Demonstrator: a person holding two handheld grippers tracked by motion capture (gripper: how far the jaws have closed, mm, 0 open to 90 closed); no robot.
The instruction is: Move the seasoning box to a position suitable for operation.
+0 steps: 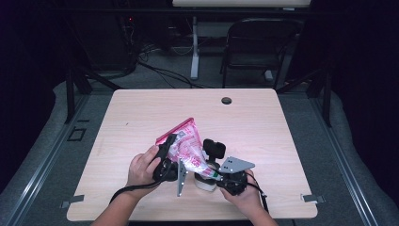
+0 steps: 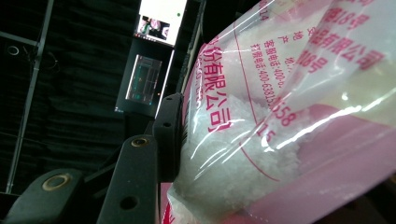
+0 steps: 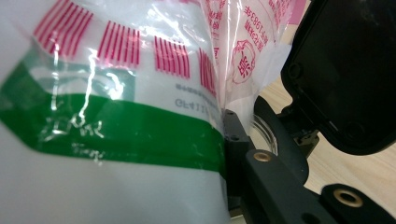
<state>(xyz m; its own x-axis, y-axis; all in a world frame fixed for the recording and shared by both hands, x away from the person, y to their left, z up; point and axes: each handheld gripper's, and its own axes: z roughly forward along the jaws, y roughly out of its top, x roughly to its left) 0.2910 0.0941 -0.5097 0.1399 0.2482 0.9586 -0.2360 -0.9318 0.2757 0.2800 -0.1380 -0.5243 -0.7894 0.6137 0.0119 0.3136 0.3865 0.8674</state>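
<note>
Near the surface (image 1: 141, 113) front edge, 6 o'clock of centre: left tool (image 1: 165, 157) pinches the pink-printed bag (image 1: 186, 143) of white granules, held tilted. Right tool (image 1: 221, 176) at the bag's 4 o'clock clamps a white green-banded container (image 1: 203, 182), bag's lower end touching it.

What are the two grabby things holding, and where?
The left hand-held gripper clamps the pink bag of white powder by its side. The right hand-held gripper clamps the white, green-banded container around its body.
</note>
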